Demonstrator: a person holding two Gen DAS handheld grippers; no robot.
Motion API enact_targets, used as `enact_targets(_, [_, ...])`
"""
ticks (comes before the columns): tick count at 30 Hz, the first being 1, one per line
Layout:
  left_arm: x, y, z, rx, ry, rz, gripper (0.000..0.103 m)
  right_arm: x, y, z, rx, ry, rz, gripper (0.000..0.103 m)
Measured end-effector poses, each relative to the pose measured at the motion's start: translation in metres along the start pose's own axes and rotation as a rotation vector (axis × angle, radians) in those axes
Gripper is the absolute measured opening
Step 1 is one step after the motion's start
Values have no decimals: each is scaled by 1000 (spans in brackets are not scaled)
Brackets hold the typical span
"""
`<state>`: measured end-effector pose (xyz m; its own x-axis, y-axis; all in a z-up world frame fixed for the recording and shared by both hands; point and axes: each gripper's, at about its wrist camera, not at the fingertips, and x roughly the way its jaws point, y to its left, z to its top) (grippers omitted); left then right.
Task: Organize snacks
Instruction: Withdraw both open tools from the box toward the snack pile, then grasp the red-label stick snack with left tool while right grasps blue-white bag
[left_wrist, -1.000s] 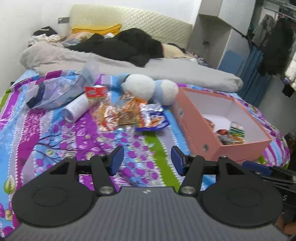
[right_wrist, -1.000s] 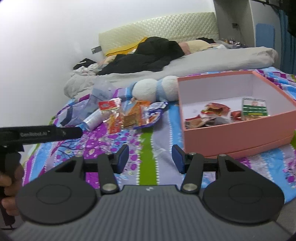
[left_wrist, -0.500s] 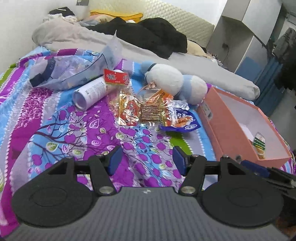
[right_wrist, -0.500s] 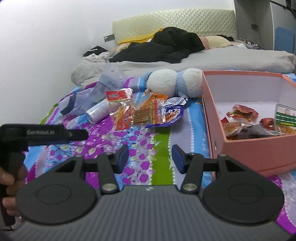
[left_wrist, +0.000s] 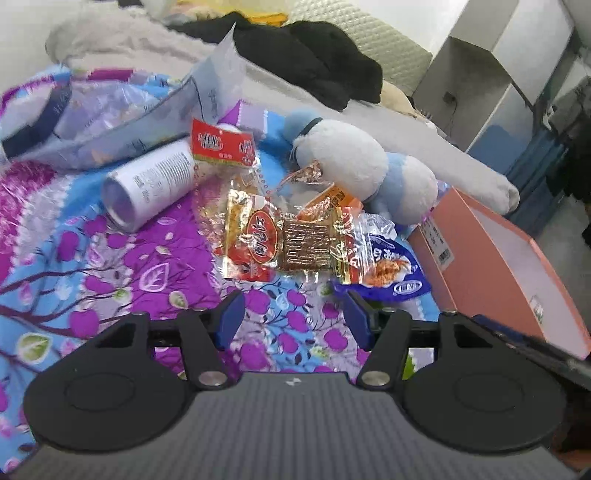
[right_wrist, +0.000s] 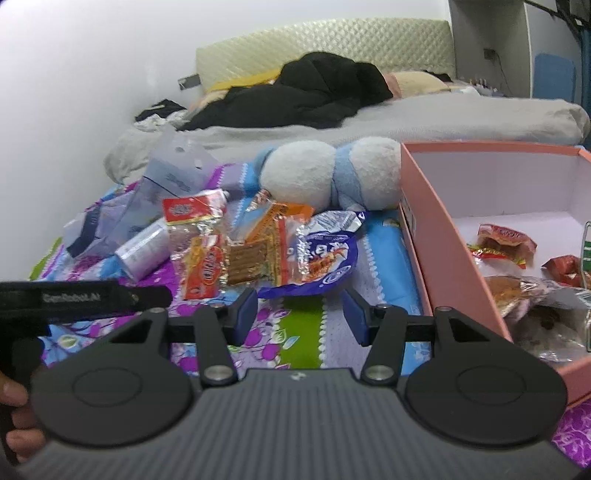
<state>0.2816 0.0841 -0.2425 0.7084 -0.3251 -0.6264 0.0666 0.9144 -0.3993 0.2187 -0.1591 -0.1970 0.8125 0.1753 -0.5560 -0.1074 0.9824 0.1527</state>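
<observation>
My left hand-held gripper (left_wrist: 295, 317) hangs over the bed (left_wrist: 110, 258) with its jaws apart and nothing between them, just short of the snack pile. In that pile a red packet (left_wrist: 255, 240) overlaps a clear pack of brown strips (left_wrist: 308, 245), and a blue bag (left_wrist: 384, 269) lies at the right, beside the pink box (left_wrist: 491, 280). My right hand-held gripper (right_wrist: 301, 314) is likewise parted and empty, near the blue bag. A few snacks (right_wrist: 506, 240) already lie in the box. A white tube (left_wrist: 147, 184) and a plush toy (left_wrist: 354, 166) lie behind the pile.
</observation>
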Motion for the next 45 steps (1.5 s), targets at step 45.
enact_targets(45, [125,4,49,285,49,113,62,123,-23,8,142,127,-7,26])
